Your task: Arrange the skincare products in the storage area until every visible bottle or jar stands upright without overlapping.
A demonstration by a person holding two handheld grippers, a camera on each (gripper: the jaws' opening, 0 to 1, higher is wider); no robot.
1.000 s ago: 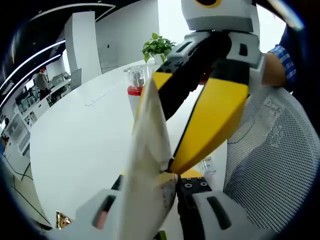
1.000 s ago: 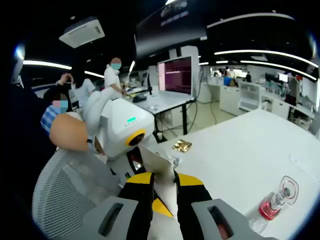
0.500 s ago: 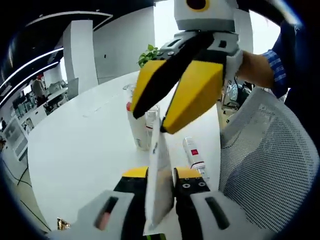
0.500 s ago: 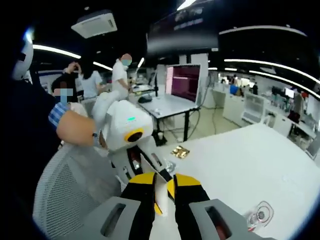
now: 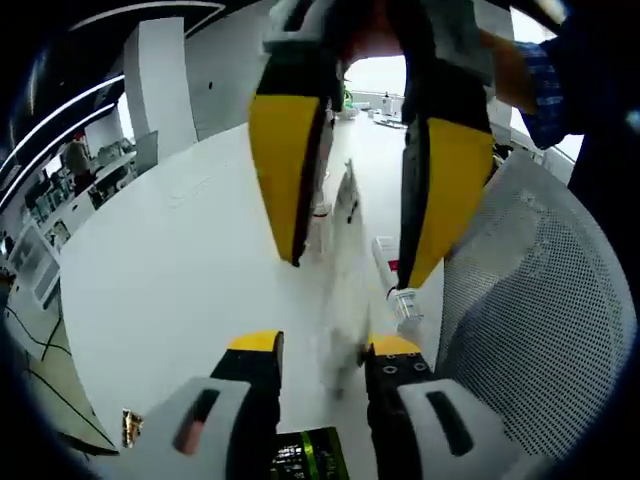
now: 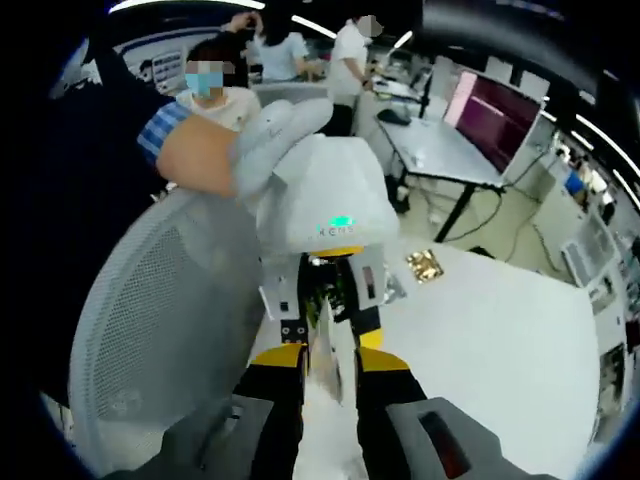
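Opened right gripper (image 5: 355, 268) fingers wide around blurred white sachet (image 5: 340, 300), seemingly released; cannot tell left gripper (image 5: 325, 350) hold; not yet upright on bench (image 5: 160, 270).

No legible text, label, brand or number on anything.

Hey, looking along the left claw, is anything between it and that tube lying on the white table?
Yes. A blurred white sachet hangs in the left claw's open gap, and the right claw comes down from above with its jaws apart, in front of the lying tube.
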